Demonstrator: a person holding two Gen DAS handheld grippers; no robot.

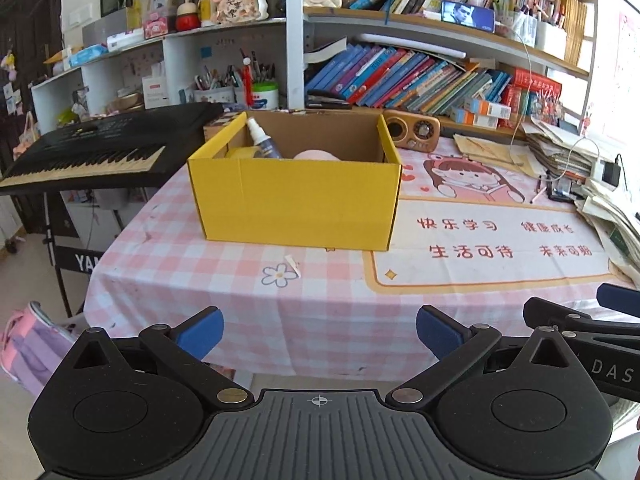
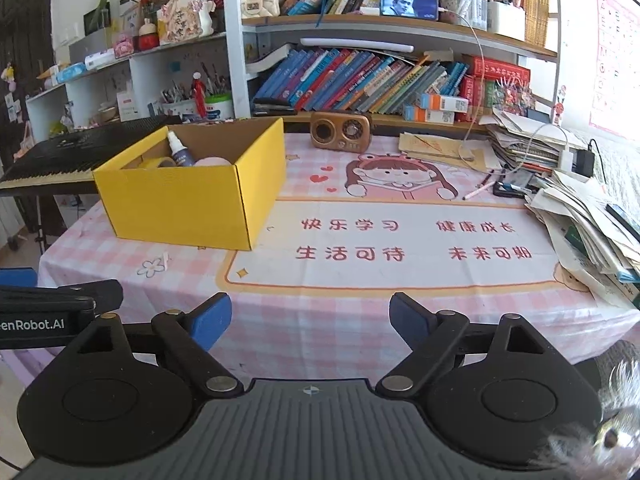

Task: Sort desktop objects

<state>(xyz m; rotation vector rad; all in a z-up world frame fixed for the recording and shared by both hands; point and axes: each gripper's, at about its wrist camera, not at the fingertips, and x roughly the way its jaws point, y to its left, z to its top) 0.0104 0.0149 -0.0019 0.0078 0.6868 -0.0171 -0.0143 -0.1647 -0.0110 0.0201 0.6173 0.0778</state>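
Your left gripper sits low at the near edge of the bench, level, aimed at the yellow box. Fingers spread wide, nothing between them.

Your right gripper is alongside, same height, also level, pointing across the printed mat. Its fingers are spread too, holding nothing. Each gripper shows in the other's view: right one at the right edge of the left wrist view, left one at the left edge of the right wrist view. They're near each other, not touching.

Count of the box: one, open top, standing on the left part of the bench, ahead of your left gripper and ahead-left of your right. Inside, three items visible:
- one spray bottle, white nozzle, dark body, leaning against the left wall
- one roll of yellow tape, lying flat beside the bottle
- one pink rounded thing, mostly hidden by the front wall, can't tell what it is

On the bench outside the box:
- one brown retro radio at the back, near the bookshelf
- one pen on the mat, right side, near a dark phone-like item
- a paper stack along the right edge, sheets too many to count
- one small white scrap just in front of the box

One keyboard stands off the bench to the left.
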